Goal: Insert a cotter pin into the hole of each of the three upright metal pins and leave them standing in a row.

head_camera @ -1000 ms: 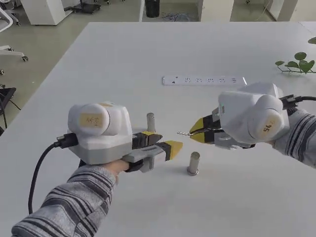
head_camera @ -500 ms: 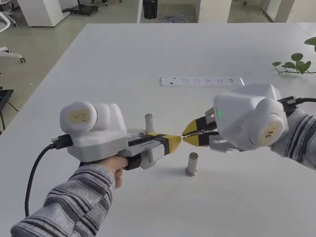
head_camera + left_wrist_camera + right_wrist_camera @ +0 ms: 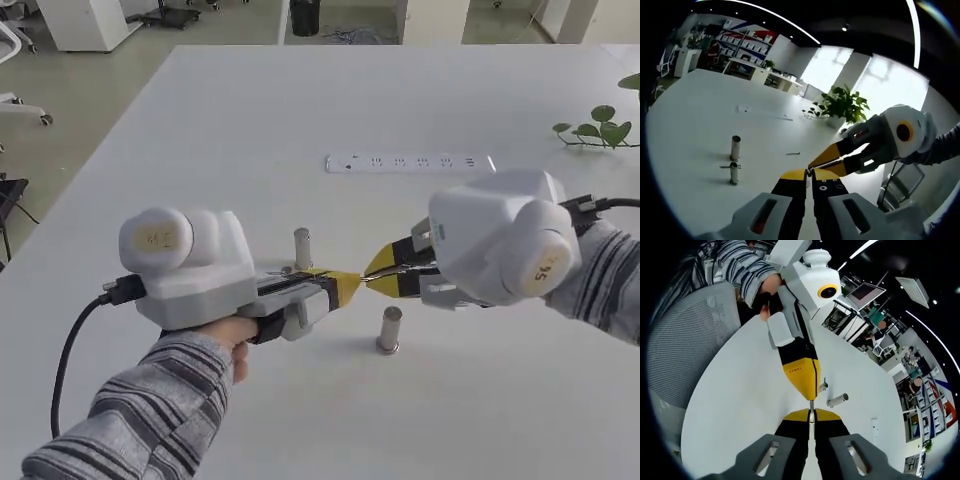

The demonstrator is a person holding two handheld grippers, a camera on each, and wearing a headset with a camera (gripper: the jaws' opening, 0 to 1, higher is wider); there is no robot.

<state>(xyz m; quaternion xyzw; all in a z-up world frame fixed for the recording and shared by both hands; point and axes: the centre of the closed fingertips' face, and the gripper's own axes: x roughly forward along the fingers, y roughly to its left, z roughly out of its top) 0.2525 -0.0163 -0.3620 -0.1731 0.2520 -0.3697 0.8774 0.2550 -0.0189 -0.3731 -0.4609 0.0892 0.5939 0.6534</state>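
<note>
My right gripper [image 3: 372,281] is shut on a thin cotter pin [image 3: 811,410], held level above the table. My left gripper [image 3: 352,285] meets it tip to tip, jaws closed on the pin's other end [image 3: 809,172]. One bare metal pin [image 3: 302,248] stands behind the left gripper and another [image 3: 389,329] stands in front, below the two tips. In the left gripper view a nearer upright pin [image 3: 733,173] has a cotter pin through its top, with a bare one [image 3: 735,147] beyond it. The right gripper view shows those two [image 3: 823,386] [image 3: 838,400] past the left gripper's tip.
A white power strip [image 3: 410,163] lies further back on the white table [image 3: 250,120]. A loose cotter pin [image 3: 792,153] rests on the table. A potted plant [image 3: 600,125] sits at the right edge. Office furniture stands beyond the table.
The left gripper has rolled over, swung its tip up to the right gripper's tip and closed on the cotter pin's free end. The right gripper shifted slightly left.
</note>
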